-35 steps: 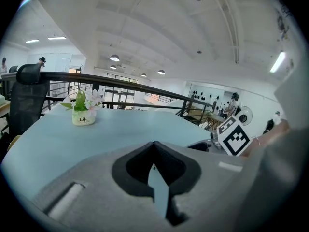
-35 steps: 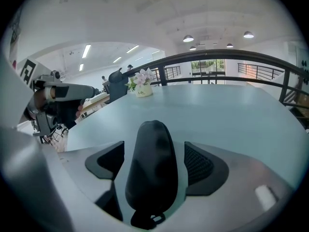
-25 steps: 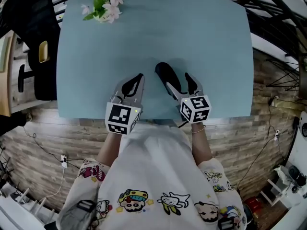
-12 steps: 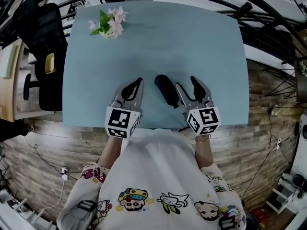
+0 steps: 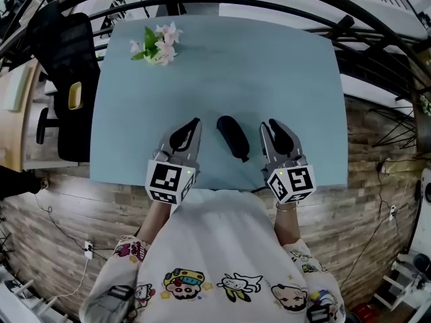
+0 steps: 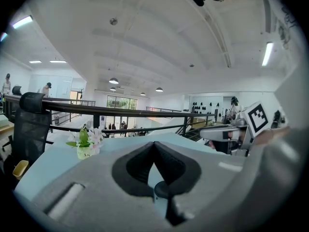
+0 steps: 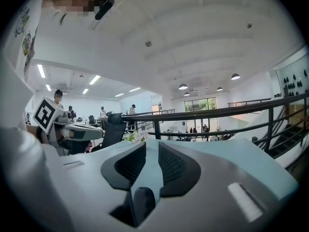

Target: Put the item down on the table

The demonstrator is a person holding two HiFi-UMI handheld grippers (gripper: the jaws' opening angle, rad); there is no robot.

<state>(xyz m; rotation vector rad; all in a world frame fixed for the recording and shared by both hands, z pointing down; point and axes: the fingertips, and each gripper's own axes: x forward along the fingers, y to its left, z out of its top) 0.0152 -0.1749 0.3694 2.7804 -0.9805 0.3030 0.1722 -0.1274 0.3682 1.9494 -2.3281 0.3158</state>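
Note:
The item is a long black object (image 5: 231, 136) lying flat on the light blue table (image 5: 303, 79), between the two grippers and touched by neither. My right gripper (image 5: 268, 124) sits just to its right. Its jaws are closing, with a narrow gap and nothing between them in the right gripper view (image 7: 152, 145). My left gripper (image 5: 196, 122) rests to the item's left, near the front edge. Its tips meet on nothing in the left gripper view (image 6: 154, 143). Neither gripper view shows the item.
A small pot of pink flowers (image 5: 156, 42) stands at the table's far left corner. A black office chair (image 5: 60, 79) stands off the left side. A black railing (image 5: 377, 59) curves round the far and right sides. The table's front edge (image 5: 222, 184) is right behind both grippers.
The right gripper has let go of the black item and drawn off to the right, its jaws narrowing. The item now lies free on the table. The left gripper has stayed put.

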